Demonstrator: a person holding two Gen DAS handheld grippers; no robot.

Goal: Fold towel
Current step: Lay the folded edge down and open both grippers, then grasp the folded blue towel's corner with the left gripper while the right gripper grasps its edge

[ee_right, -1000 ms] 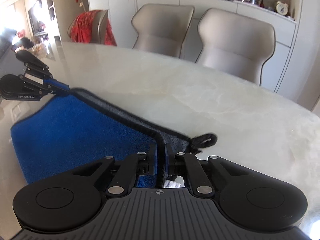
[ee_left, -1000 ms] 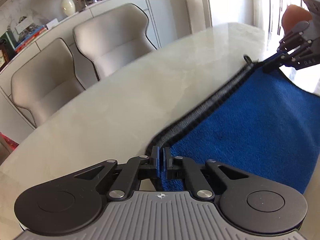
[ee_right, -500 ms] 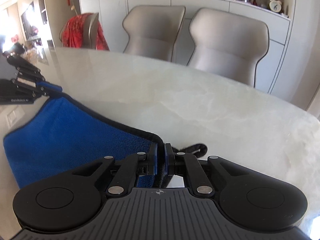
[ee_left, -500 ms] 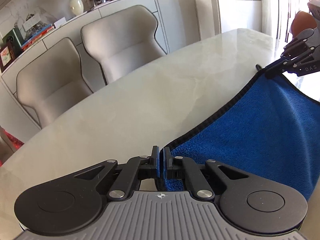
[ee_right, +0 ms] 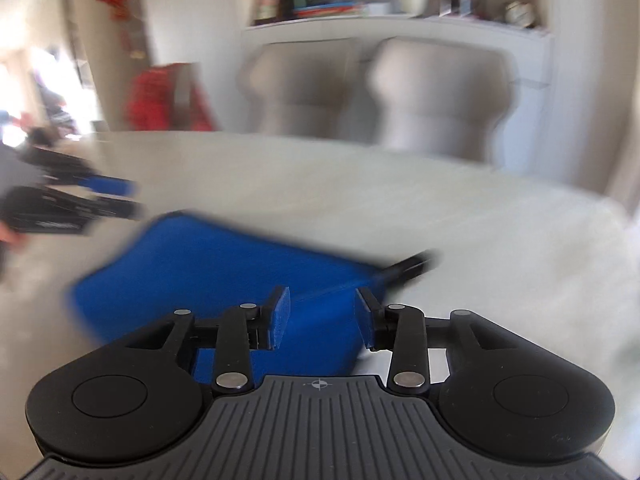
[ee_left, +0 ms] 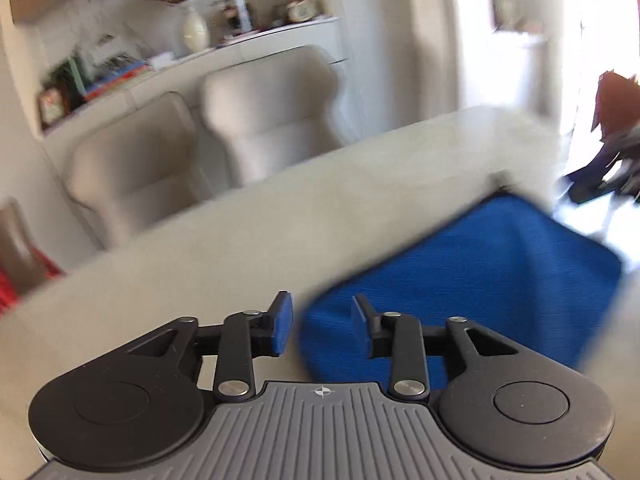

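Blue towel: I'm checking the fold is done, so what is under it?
The blue towel lies on the pale marble table, released by both open grippers. Any layers folded beneath are covered, and the frames are blurred.

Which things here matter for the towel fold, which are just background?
Job:
- blue towel, lying on the table
- left gripper, jaws apart
- right gripper, jaws apart

Background:
- two beige chairs
- shelf with vase and books
- red cloth over a chair
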